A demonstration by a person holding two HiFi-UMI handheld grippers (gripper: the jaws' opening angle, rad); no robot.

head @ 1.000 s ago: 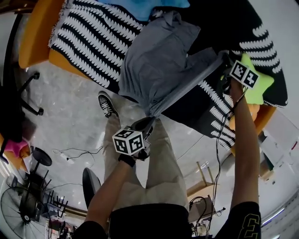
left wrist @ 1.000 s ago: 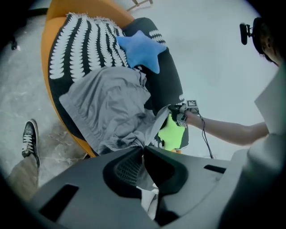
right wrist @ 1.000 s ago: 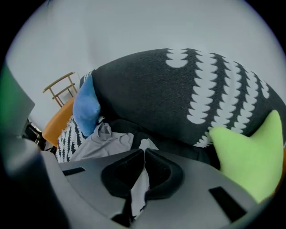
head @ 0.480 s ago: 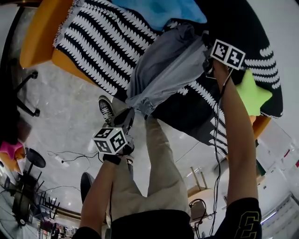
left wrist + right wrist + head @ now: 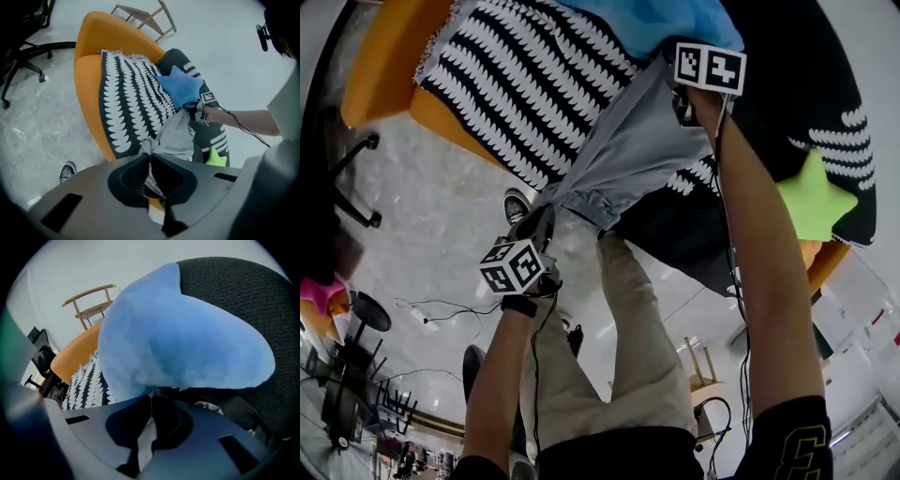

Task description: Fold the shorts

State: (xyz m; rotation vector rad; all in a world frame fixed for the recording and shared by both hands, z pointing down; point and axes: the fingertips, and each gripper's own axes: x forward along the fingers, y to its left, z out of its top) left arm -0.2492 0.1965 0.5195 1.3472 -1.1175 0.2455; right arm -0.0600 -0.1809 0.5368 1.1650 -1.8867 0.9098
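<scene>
Left side: my left gripper [image 5: 546,217] was closed tight on a bunched corner of the grey fabric shorts [image 5: 628,155], with cloth visibly pinched between the jaws. Over the preceding second it had shifted from in front of my legs to the front edge of the orange upholstered seat [image 5: 380,56].

Centre: the shorts, earlier hanging in a loose heap with folds and slack, were now drawn into one taut band. It ran from the seat's front edge up across the black-and-white patterned throw [image 5: 525,84]. Whether the cloth lay on the throw or hung just above it, I could not confirm.

Right side: my right gripper [image 5: 680,103] was likewise fully closed on the opposite end of the shorts, pale cloth showing between its jaws. It had travelled from beside the green star-shaped cushion [image 5: 811,197] to just under the blue plush cushion [image 5: 666,23].

Assessment: the garment had been stretched out and carried over the seat, but no fold was yet made. I judged the next step to be laying it flat. The blue cushion crowded the far end and could snag the cloth.
</scene>
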